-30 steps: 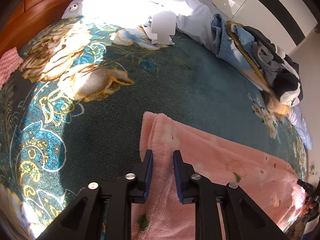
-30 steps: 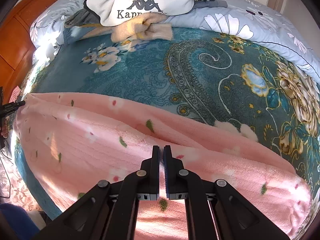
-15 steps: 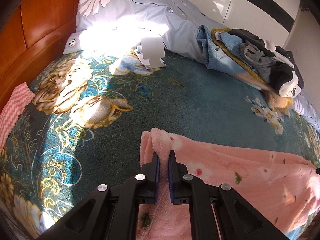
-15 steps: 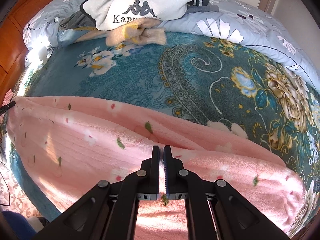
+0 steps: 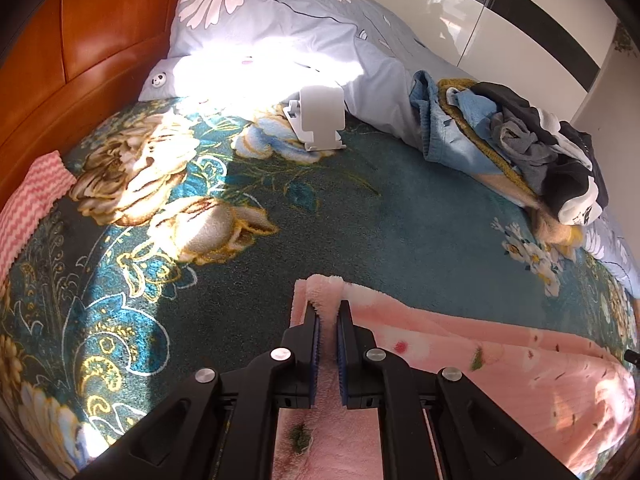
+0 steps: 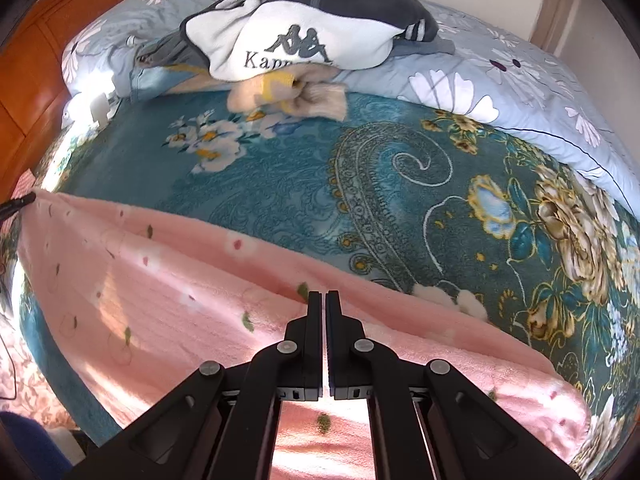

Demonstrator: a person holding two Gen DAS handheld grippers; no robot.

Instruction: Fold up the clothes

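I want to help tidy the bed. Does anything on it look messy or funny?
Yes. A heap of crumpled clothes lies jumbled against the blue flowered duvet at the far side, unfolded. The pink fleece garment is being held by both grippers, so that is meant.

Pink fleece garment's (image 6: pixel 168 304) near edge under both tools, unseen

On the floral blanket (image 5: pixel 360 208), the fleece garment (image 5: pixel 500 364) lies nearest; the clothes pile (image 5: pixel 520 144) and phone stand (image 5: pixel 322 120) sit beyond, against the pillows (image 5: pixel 280 40).
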